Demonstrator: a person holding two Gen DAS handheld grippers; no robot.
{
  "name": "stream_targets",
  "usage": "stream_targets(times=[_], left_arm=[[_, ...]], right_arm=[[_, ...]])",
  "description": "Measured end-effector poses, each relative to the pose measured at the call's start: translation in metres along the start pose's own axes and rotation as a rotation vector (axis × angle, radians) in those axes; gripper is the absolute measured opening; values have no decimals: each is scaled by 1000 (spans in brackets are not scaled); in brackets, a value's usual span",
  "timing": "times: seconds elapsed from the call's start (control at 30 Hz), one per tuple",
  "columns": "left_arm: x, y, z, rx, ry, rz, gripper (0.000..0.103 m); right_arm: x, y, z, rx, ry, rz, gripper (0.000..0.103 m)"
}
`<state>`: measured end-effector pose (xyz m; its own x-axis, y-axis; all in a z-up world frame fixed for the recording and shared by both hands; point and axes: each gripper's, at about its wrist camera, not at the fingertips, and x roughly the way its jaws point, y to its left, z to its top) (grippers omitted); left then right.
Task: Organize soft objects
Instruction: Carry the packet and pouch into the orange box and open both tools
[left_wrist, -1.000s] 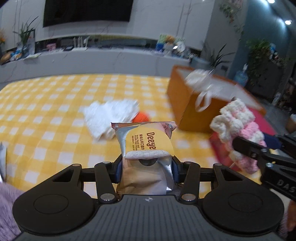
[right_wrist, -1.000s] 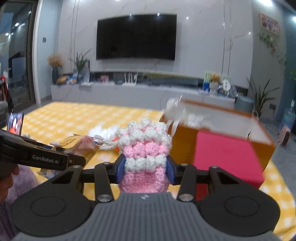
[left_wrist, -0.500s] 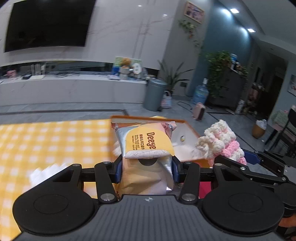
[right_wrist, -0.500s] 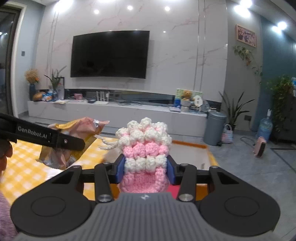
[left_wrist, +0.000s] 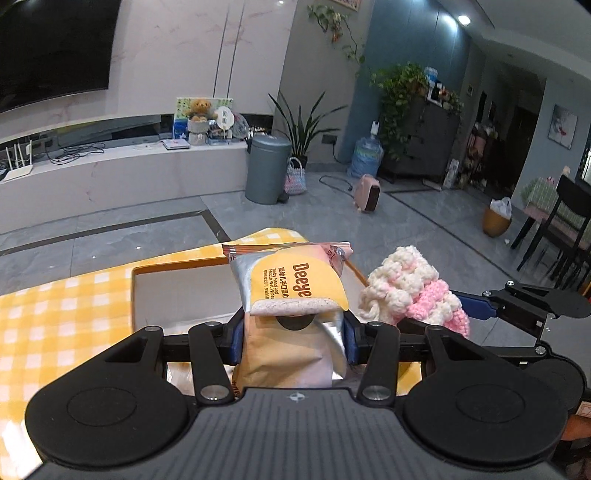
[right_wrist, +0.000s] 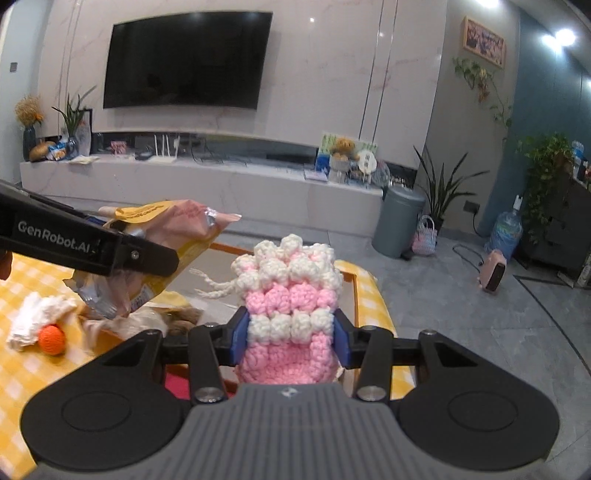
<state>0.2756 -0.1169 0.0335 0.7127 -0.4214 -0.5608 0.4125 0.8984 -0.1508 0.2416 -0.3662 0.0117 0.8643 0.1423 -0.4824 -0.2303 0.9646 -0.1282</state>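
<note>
My left gripper is shut on a yellow and silver pack of wet wipes, held upright above the orange box. The same pack shows at the left of the right wrist view, clamped in the left gripper's black fingers. My right gripper is shut on a pink and white crocheted pouch, also over the box. In the left wrist view that pouch hangs just right of the wipes pack. Inside the box lie crumpled soft items.
The yellow checked tablecloth covers the table under the box. A white cloth and an orange ball lie on it to the left. Beyond the table edge are grey floor tiles, a grey bin and a TV shelf.
Both grippers have swung to the right and risen with their loads, from over the open tablecloth to above the orange box. The white cloth and orange ball are left behind on the cloth.
</note>
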Motion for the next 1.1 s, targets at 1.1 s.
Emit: stream_targets(times=[1.1], left_arm=[[68,26,-22,-63,128,-22,83]], right_arm=[[121,-5,-7,-42,239,-16,68]])
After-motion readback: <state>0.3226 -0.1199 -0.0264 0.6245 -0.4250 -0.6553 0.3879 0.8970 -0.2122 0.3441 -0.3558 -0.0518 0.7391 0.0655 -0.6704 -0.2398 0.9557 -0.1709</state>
